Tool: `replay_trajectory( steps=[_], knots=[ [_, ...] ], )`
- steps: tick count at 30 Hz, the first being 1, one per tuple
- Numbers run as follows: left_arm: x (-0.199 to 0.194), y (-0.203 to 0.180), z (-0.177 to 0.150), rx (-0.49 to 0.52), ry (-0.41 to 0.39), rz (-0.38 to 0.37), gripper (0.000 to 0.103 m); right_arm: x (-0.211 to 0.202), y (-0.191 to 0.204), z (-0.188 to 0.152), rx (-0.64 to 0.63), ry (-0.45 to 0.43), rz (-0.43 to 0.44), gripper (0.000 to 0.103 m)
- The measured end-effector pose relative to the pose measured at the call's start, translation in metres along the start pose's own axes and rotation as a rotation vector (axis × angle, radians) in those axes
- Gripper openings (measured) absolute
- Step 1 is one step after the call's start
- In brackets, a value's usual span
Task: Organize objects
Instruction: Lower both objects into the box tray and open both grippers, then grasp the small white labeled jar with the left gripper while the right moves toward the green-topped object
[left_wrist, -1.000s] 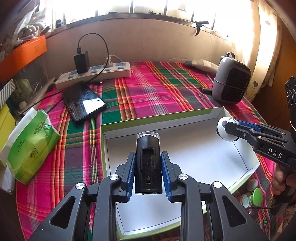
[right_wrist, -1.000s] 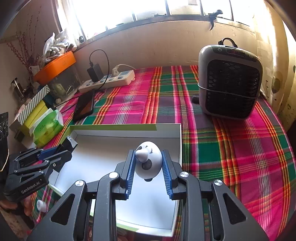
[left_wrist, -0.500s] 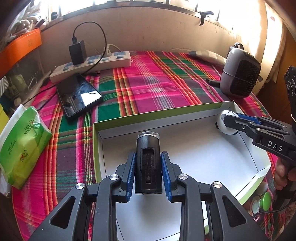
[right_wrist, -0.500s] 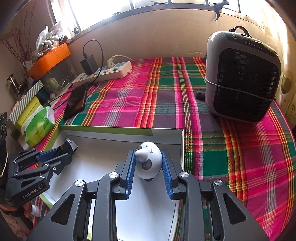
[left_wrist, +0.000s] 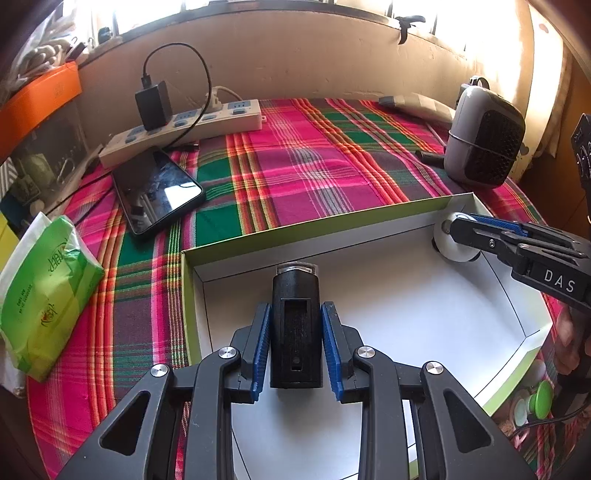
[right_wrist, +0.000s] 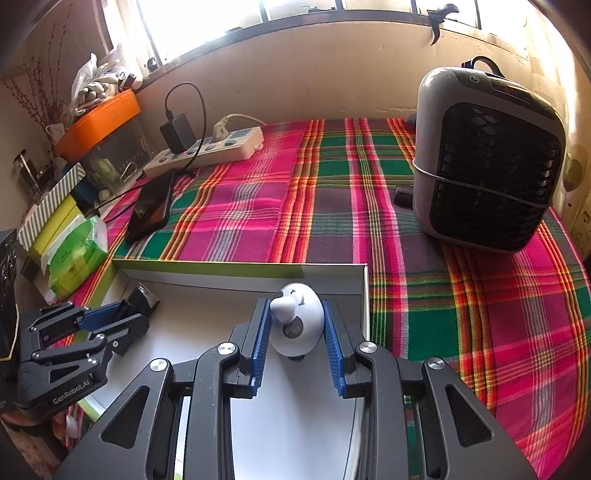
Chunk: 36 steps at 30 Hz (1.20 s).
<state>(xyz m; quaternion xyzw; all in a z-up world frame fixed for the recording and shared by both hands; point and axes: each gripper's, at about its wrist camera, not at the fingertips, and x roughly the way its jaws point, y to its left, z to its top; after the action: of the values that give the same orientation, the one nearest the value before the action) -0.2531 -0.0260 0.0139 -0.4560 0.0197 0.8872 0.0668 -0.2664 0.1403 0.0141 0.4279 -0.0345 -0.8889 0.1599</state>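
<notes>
Over the white box (left_wrist: 369, 302), the left claw (left_wrist: 295, 343) is gripping a black device (left_wrist: 295, 328) near its left wall; the right claw (right_wrist: 295, 332) is pinching a white egg-shaped toy (right_wrist: 297, 321) at its far right corner. Released there, the rounded toy is likely rolling away; the tall device risks toppling.

Pink-green plaid cloth (left_wrist: 295, 158), white green-rimmed box (left_wrist: 406, 314), orange bin (right_wrist: 99, 122)

A table covered with a plaid cloth (right_wrist: 258, 221) in pink, green and orange fills the room's middle. Behind it, at 12 o'clock, stands a plain beige wall (right_wrist: 314, 74) under a window (right_wrist: 207, 18). Strong daylight enters there and at 2 o'clock.
</notes>
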Motion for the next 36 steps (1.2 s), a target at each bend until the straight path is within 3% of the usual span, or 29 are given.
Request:
replay_trajectory(
  steps=[12, 17, 36],
  knots=[
    [0.0, 0.002, 0.001, -0.015, -0.001, 0.002, 0.025, -0.001, 0.0, 0.0, 0.009, -0.005, 0.005, 0.03],
    [-0.004, 0.005, 0.0, -0.038, -0.011, -0.005, 0.027, -0.005, 0.002, -0.002, 0.012, -0.013, 0.023, 0.041],
    [-0.077, 0.01, -0.036, -0.043, -0.132, -0.02, 0.03, -0.065, 0.018, -0.035, -0.017, -0.104, 0.014, 0.045]
  ],
)
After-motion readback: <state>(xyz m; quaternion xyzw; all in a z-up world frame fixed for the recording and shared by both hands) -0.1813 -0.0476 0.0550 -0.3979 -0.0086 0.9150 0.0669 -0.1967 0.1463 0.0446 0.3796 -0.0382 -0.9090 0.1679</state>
